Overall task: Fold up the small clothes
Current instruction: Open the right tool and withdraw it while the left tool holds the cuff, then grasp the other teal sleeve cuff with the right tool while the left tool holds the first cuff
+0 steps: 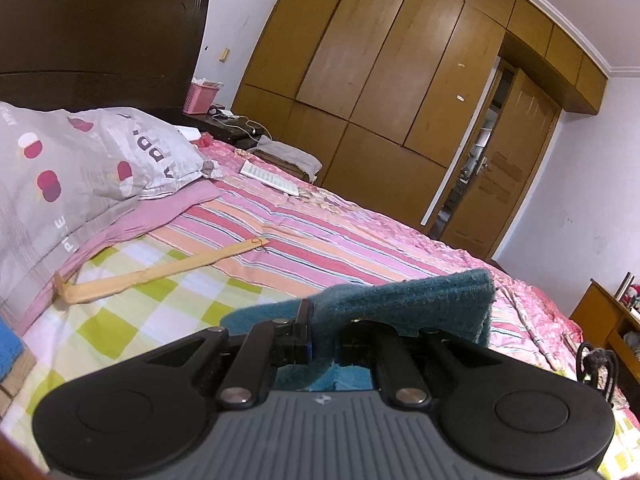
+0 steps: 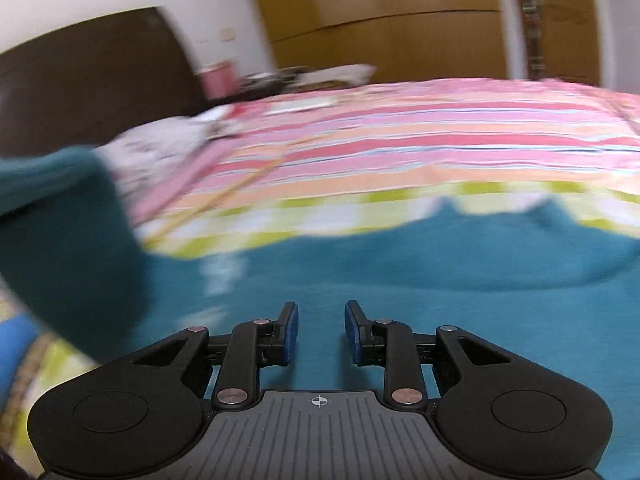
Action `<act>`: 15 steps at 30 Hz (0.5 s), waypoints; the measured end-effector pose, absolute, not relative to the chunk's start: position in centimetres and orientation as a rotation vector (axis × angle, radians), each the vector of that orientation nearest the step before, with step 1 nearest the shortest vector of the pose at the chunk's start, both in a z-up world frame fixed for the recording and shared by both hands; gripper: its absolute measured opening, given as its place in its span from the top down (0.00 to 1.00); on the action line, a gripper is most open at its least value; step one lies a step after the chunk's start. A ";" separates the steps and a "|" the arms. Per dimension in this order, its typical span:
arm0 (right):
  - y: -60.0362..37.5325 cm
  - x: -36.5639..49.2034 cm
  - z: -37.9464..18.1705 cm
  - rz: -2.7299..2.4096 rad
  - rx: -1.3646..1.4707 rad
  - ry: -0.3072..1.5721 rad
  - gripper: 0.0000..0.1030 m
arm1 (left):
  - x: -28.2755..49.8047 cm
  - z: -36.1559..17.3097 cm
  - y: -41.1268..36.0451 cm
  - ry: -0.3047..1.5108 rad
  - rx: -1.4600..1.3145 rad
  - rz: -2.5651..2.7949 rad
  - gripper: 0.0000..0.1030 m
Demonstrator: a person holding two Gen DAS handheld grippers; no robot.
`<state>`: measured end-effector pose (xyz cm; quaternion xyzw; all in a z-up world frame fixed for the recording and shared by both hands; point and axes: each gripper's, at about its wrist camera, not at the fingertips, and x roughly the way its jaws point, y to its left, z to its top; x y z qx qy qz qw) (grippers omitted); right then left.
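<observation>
A teal knitted garment [image 2: 420,264] lies spread on the bed, over the green-checked sheet. In the left wrist view my left gripper [image 1: 320,336] is shut on a fold of the teal garment [image 1: 404,300], which drapes over its right finger and is lifted off the bed. A raised teal part [image 2: 68,240] hangs at the left of the right wrist view. My right gripper [image 2: 321,320] hovers just above the flat garment with its blue pads [image 2: 292,324] apart and nothing between them. That view is motion-blurred.
A grey pillow with red dots [image 1: 80,176] lies at the left by the dark headboard [image 1: 100,28]. A long wooden stick [image 1: 160,272] rests on the sheet. Pink striped bedding [image 1: 320,232] covers the far bed. A wardrobe [image 1: 400,60] and door stand beyond.
</observation>
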<state>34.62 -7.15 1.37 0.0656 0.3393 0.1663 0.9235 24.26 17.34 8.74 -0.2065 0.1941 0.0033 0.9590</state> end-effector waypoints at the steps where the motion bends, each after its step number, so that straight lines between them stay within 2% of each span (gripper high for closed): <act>1: -8.0 35.0 1.2 0.315 0.152 0.703 0.74 | 24.3 8.7 17.1 0.395 -0.413 0.003 0.84; 3: -9.7 35.8 0.3 0.239 0.159 0.750 0.77 | 24.4 8.7 16.5 0.402 -0.404 -0.006 0.84; 4: -10.3 36.1 -0.3 0.223 0.151 0.773 0.84 | 24.4 8.7 16.2 0.404 -0.404 -0.011 0.84; 12: -16.6 33.7 0.6 0.134 0.236 0.660 0.81 | 25.0 8.9 13.8 0.419 -0.390 -0.046 0.84; 15: -19.9 34.0 -0.9 0.075 0.306 0.717 0.89 | 25.2 8.9 12.8 0.429 -0.379 -0.062 0.84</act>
